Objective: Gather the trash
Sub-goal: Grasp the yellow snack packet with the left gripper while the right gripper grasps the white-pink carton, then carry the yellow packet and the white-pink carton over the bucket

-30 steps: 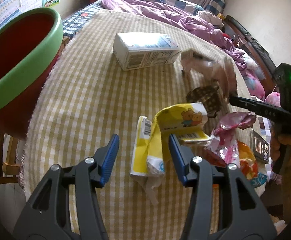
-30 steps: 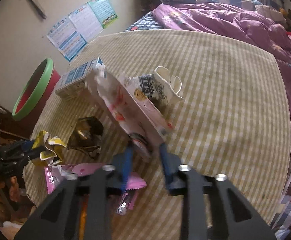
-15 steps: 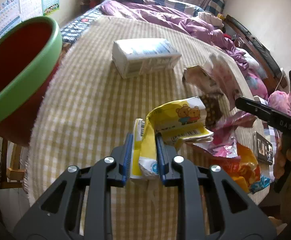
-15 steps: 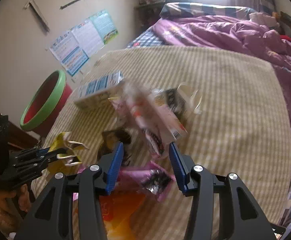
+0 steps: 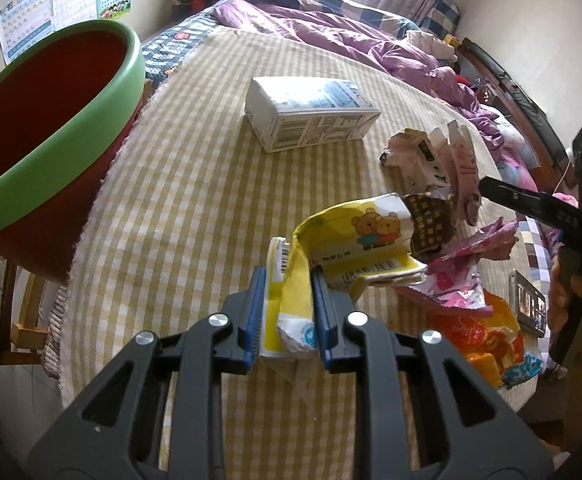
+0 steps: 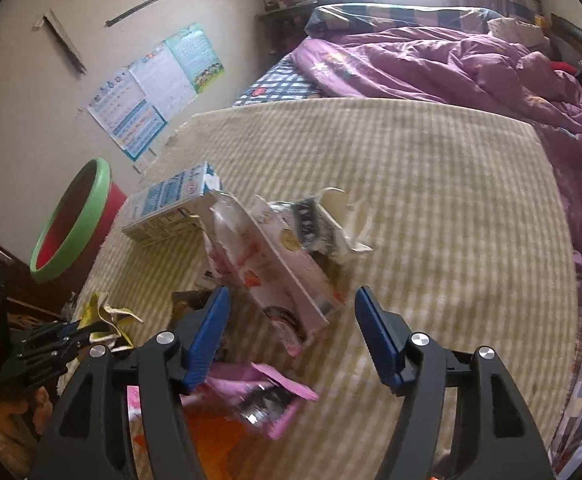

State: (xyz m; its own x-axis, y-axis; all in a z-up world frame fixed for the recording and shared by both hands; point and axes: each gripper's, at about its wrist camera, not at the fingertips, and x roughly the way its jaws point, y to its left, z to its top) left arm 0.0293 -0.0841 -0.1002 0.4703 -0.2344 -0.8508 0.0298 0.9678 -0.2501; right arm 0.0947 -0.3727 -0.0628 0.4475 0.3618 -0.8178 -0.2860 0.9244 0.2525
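The left tool [image 5: 287, 304] is clamped on a crumpled yellow wrapper [image 5: 355, 240] printed with two cartoon bears; both blue pads press its folded lower end, and the rest of it fans out toward 1 o'clock, above the checked cloth [image 5: 195, 200] that covers the bench. In the right wrist view this tool and its yellow wrapper show at 8 o'clock.

The right tool [image 6: 291, 320] has just been opening and its jaws now stand wide apart. A pink-and-white carton [image 6: 275, 272], torn and flattened, lies tilted between them; neither pad touches it. Behind it, toward 12 o'clock, sits a crushed white cup [image 6: 331, 220] with dark print. Under the left finger [image 6: 207, 336] of this tool lies a pink wrapper [image 6: 263, 396], blurred, with orange packaging [image 6: 211, 436] below it at 7 o'clock.

In the left wrist view, a blue-and-white milk carton [image 5: 311, 116] lies on its side at 12 o'clock, well apart from the other litter. A brown patterned wrapper [image 5: 427, 224] sits just beyond the yellow one. A red bin [image 5: 51, 128] with a green rim stands off the bench's edge at 9 o'clock. A phone [image 5: 529, 304] lies at 3 o'clock near the person's hand [image 5: 575, 304]. A purple quilt [image 5: 331, 28] covers the bed beyond.
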